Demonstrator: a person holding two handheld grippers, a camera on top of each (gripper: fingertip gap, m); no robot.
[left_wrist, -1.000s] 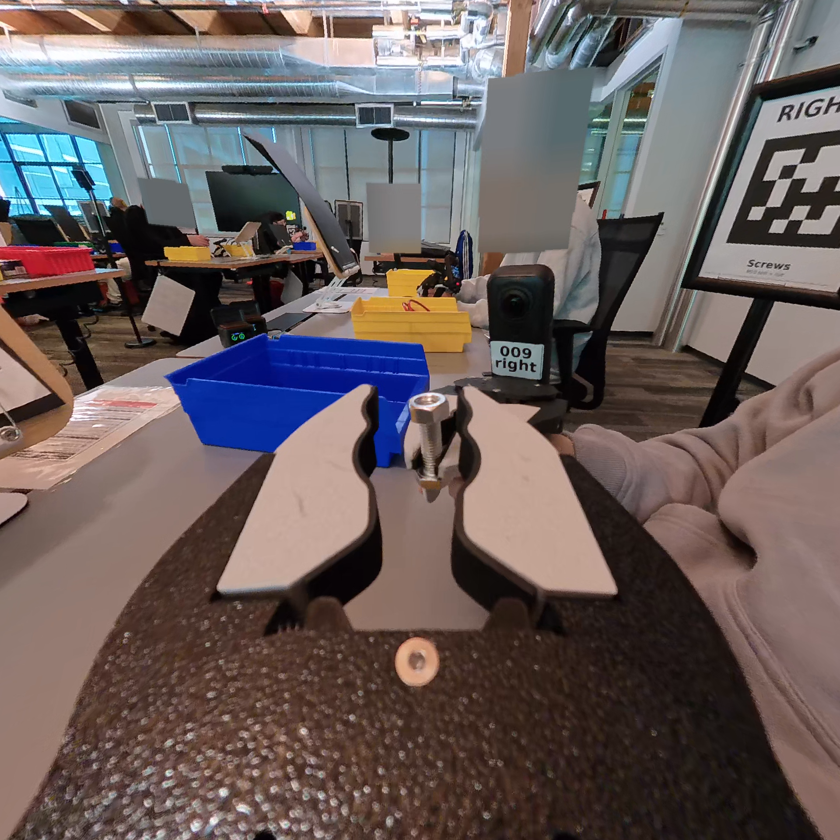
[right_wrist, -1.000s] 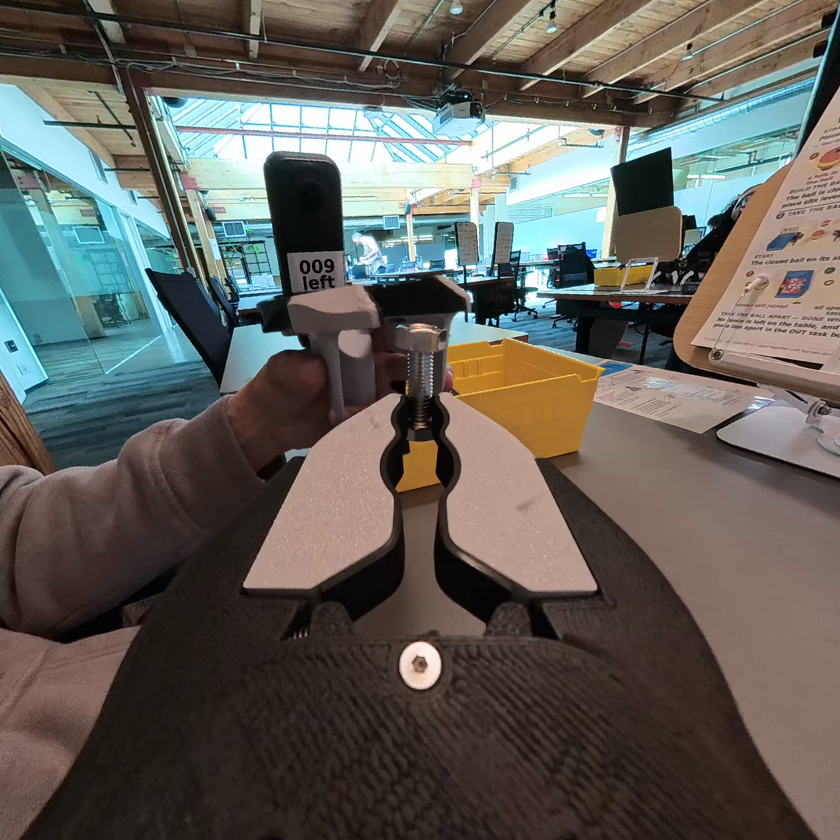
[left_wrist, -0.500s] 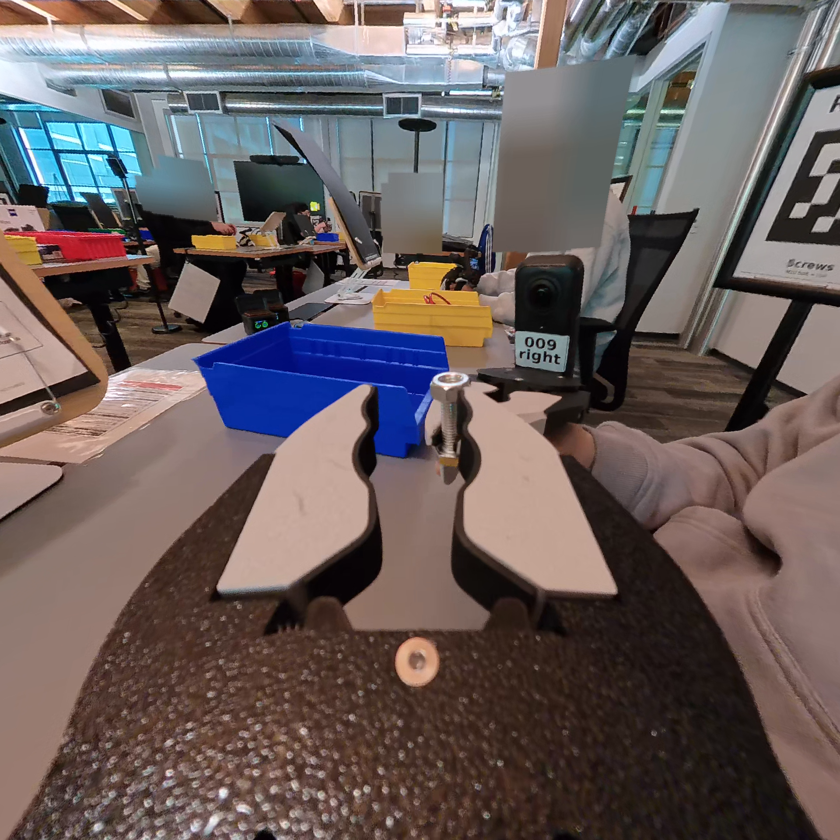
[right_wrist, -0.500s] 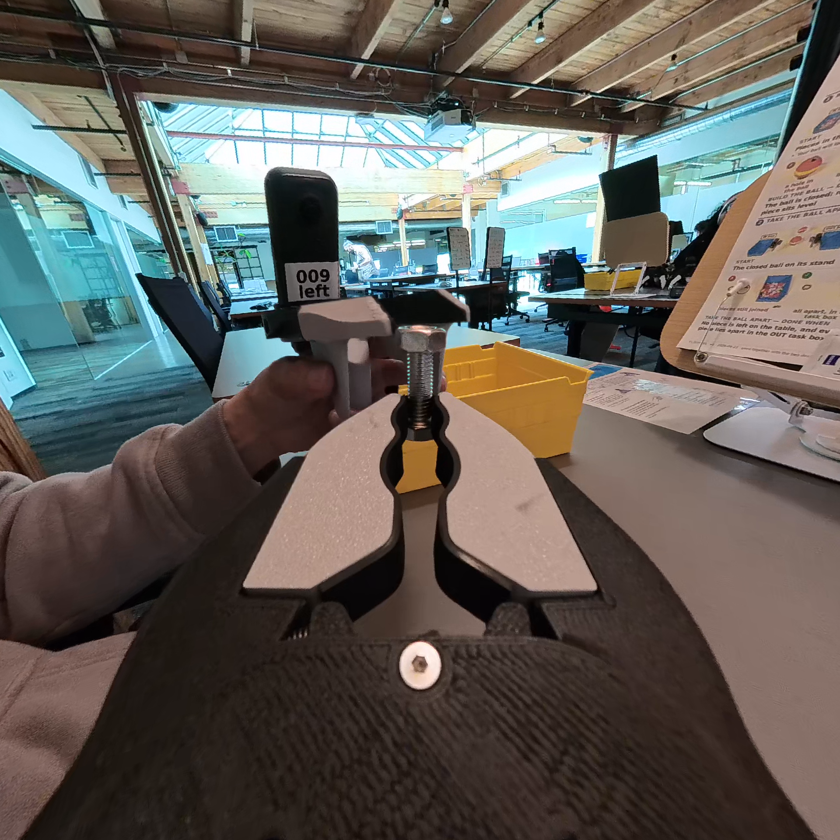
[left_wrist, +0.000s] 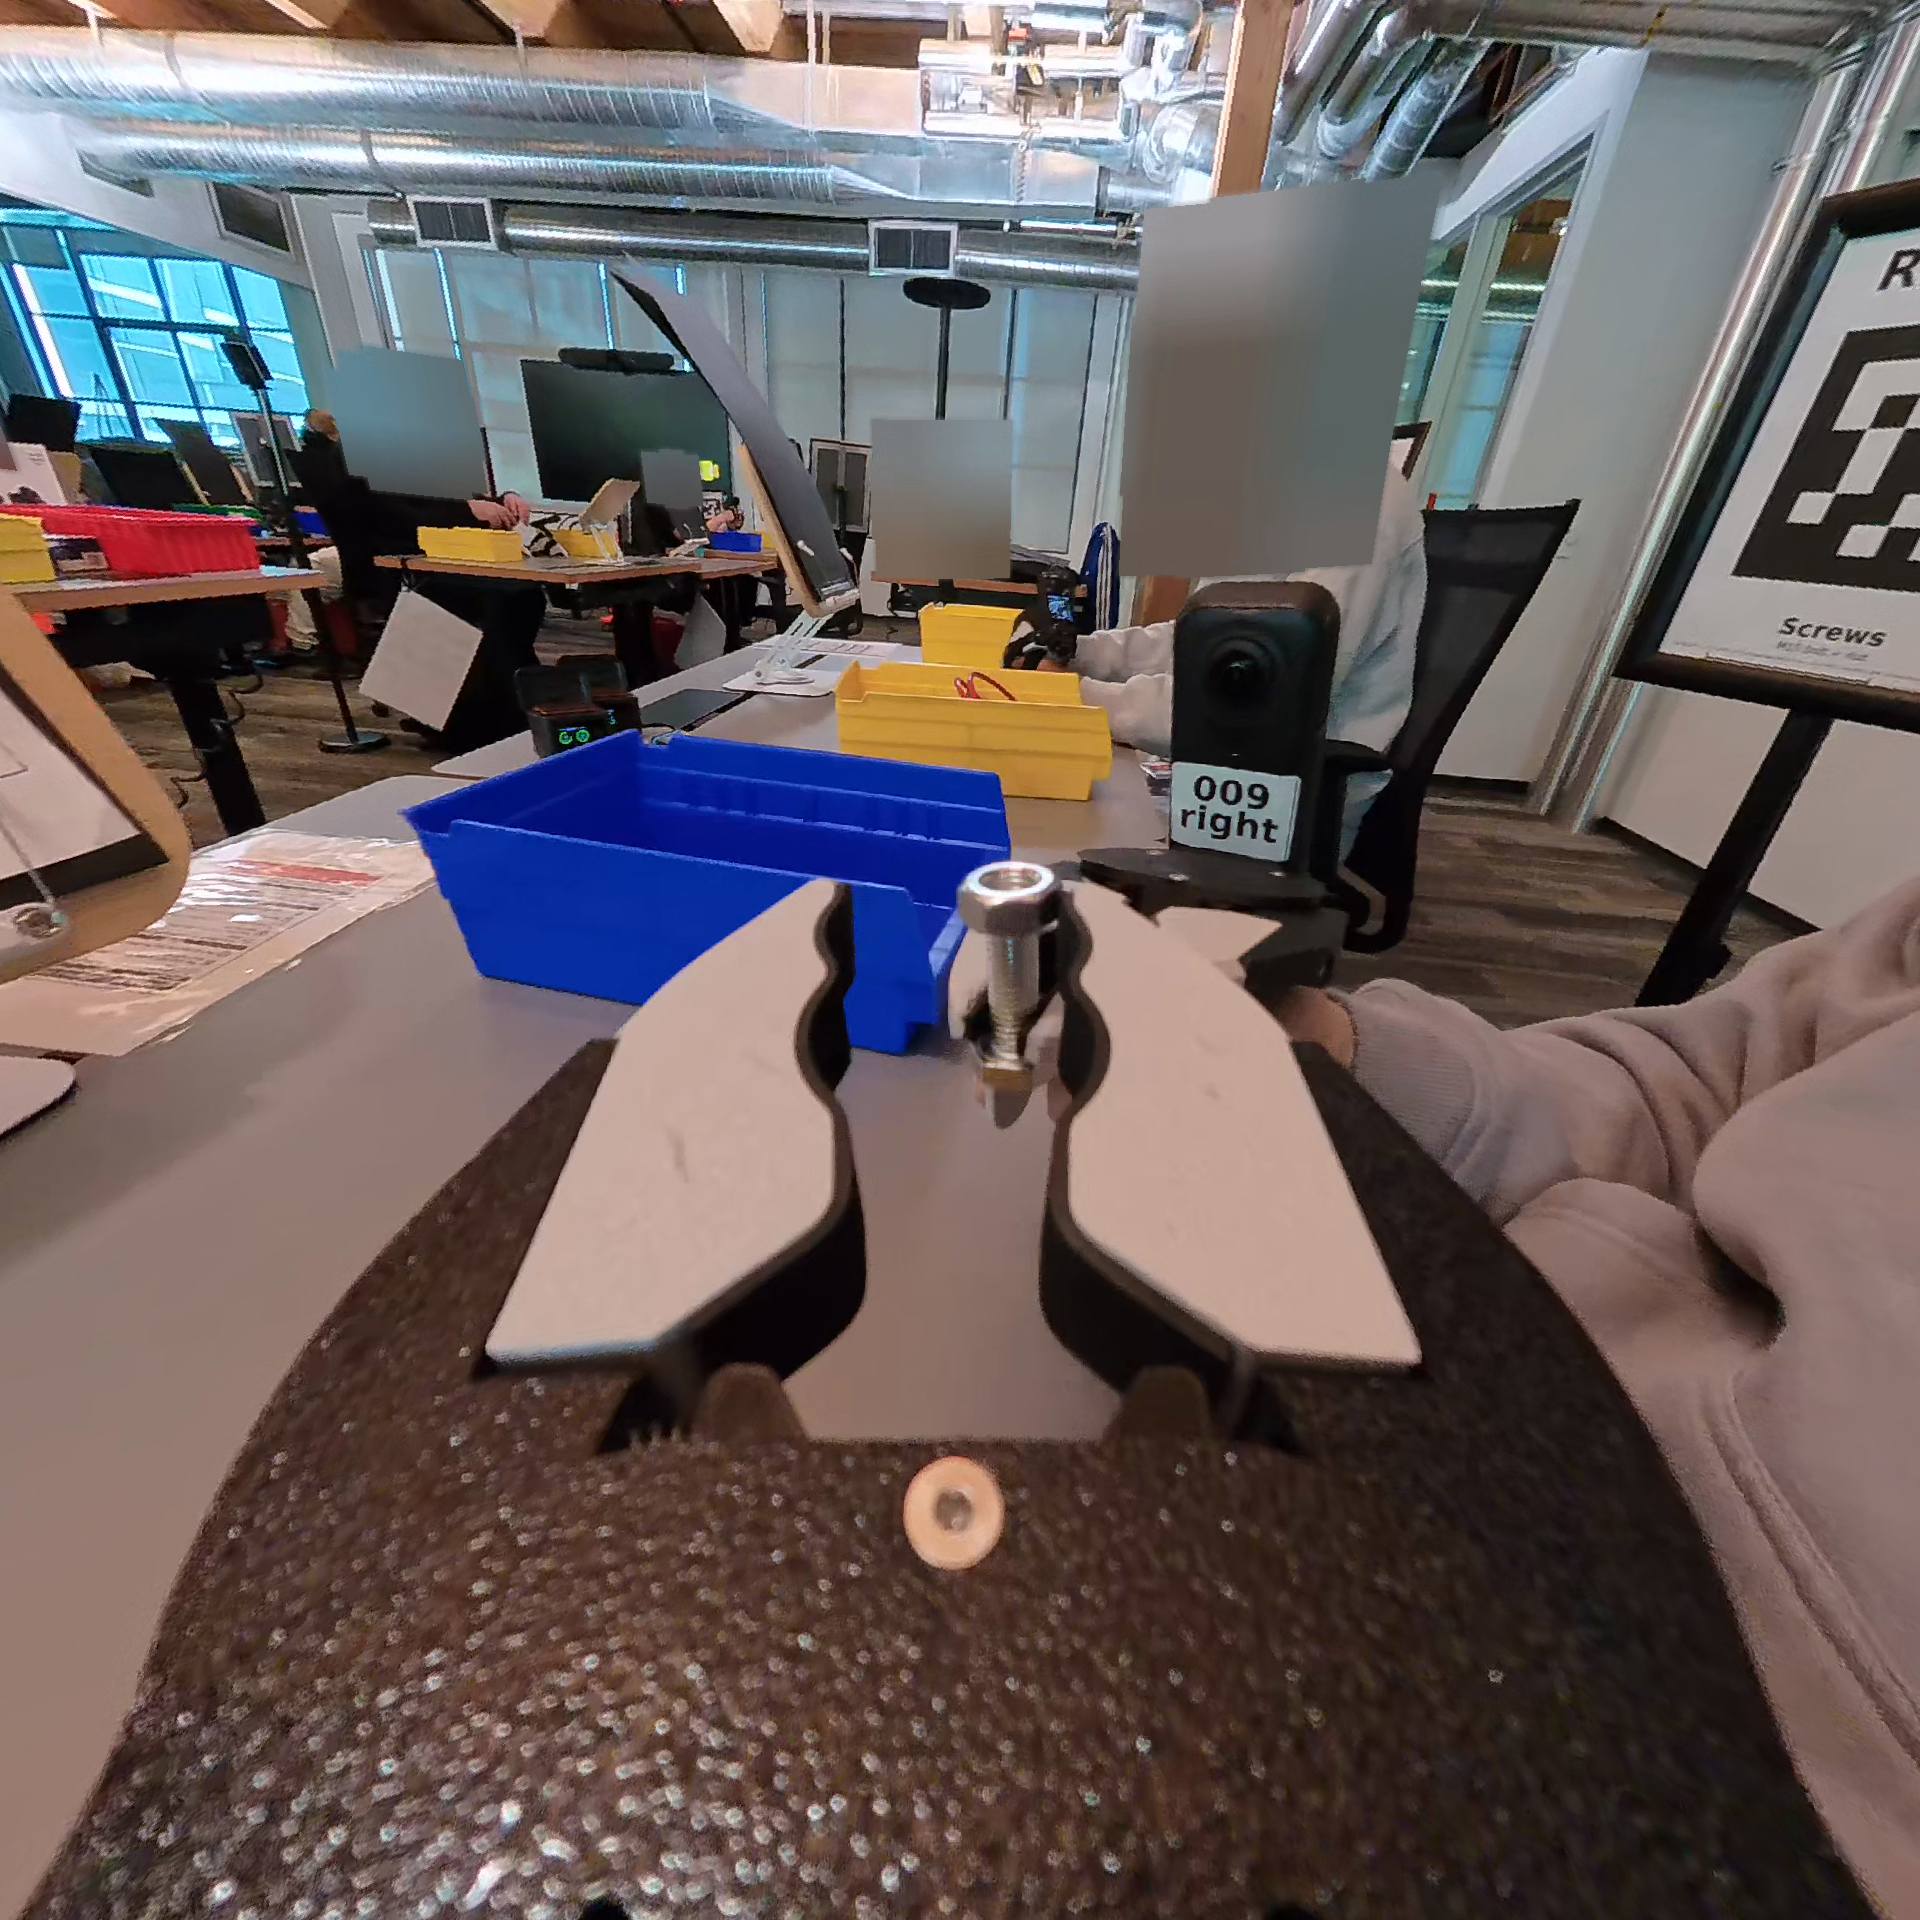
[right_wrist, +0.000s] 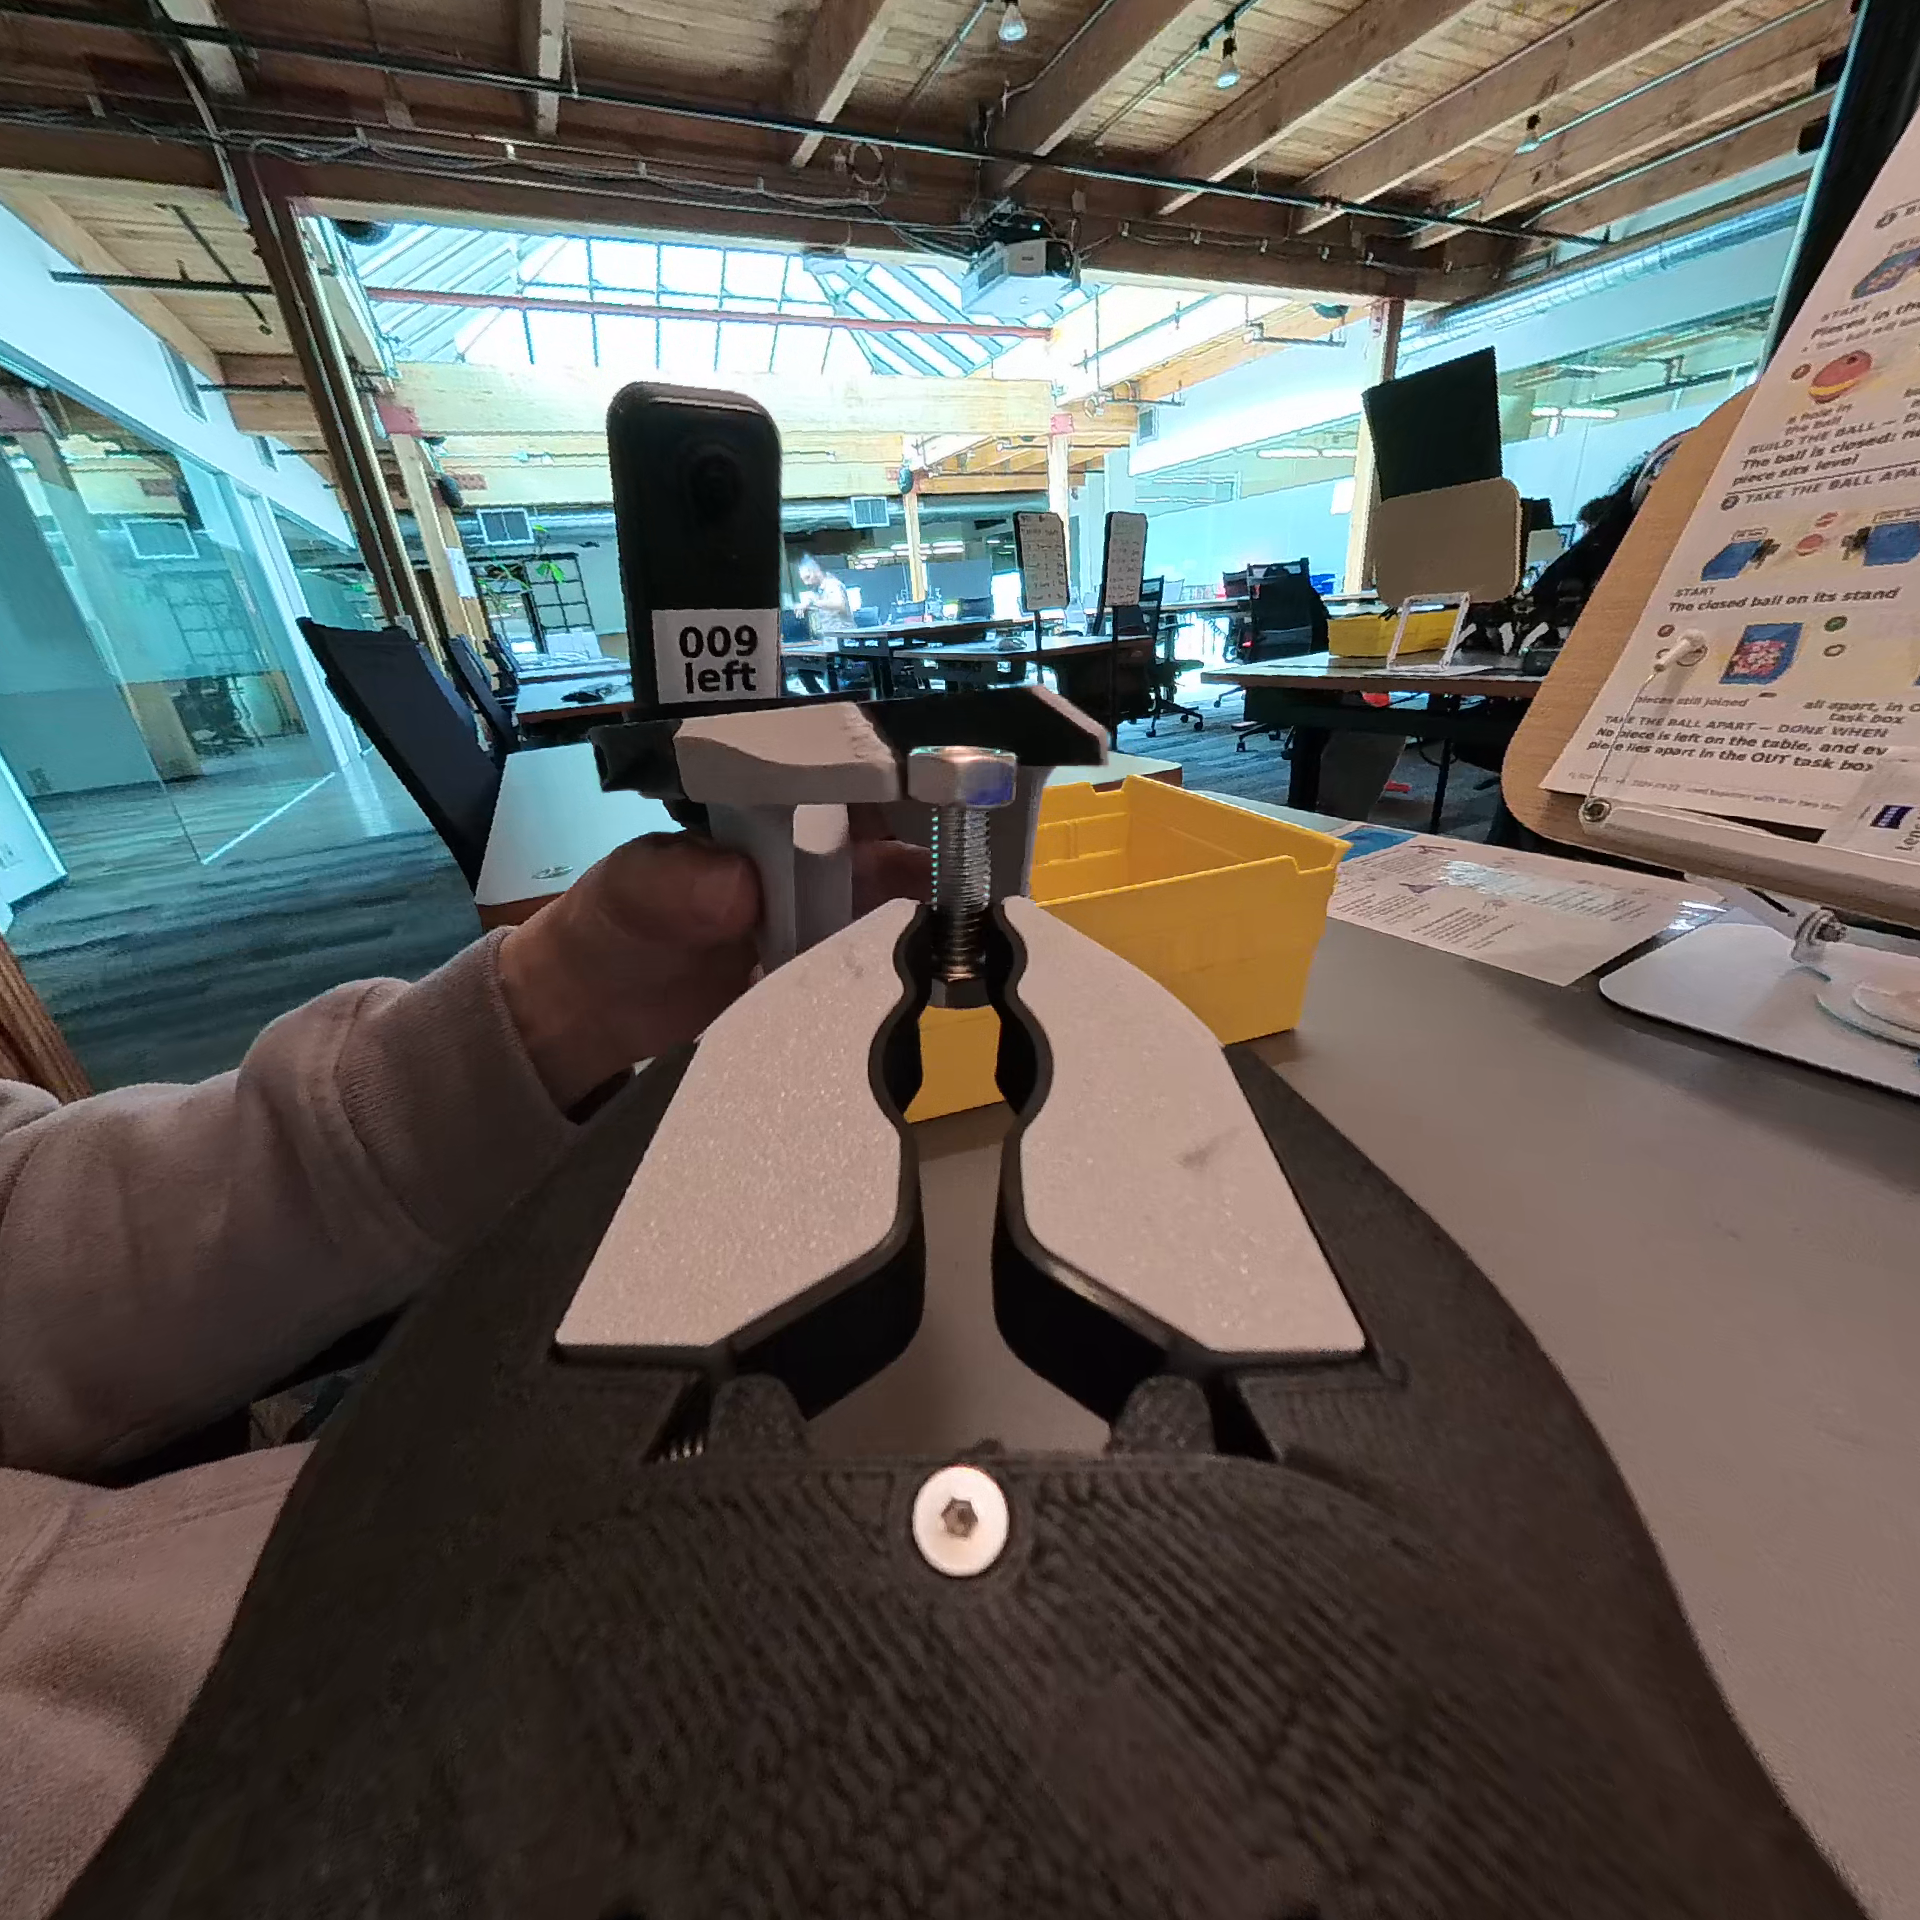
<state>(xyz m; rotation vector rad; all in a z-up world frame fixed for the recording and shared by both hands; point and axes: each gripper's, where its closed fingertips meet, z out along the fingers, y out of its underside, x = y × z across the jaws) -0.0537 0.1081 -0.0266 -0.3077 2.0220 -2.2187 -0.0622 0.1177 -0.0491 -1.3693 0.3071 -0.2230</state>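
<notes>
Two grippers meet over one bolt (right_wrist: 961, 862). The right gripper (right_wrist: 961, 935) pinches the bolt's lower end in the notch near its fingertips, and both pads look pressed on it. The threaded shank stands upright above the fingers with a hex nut (right_wrist: 961, 774) at the very top. The left gripper (left_wrist: 956, 909) faces it with its fingers (left_wrist: 727, 1091) spread. The nut sits between them, close against the right-hand finger, with a clear gap to the left-hand one, so nothing is clamped there. A hand (right_wrist: 623, 956) holds the left gripper's handle just past the right gripper's left fingertip. A yellow bin (right_wrist: 1174, 914) sits on the table (right_wrist: 1558, 1247) just beyond the right gripper's right finger, and a blue bin (left_wrist: 675, 831) lies beyond the left gripper's left finger. Bolt and nut look like steel: stiff, small but dense, not fragile. The smooth plated surfaces are probably slippery, and the threads give better bite. Best hold on the nut is likely across two opposite flats. The bolt sits best low on the shank or on its head, as it is gripped now. It is pinched only at the bottom, so a side push at the top could tilt it.
</notes>
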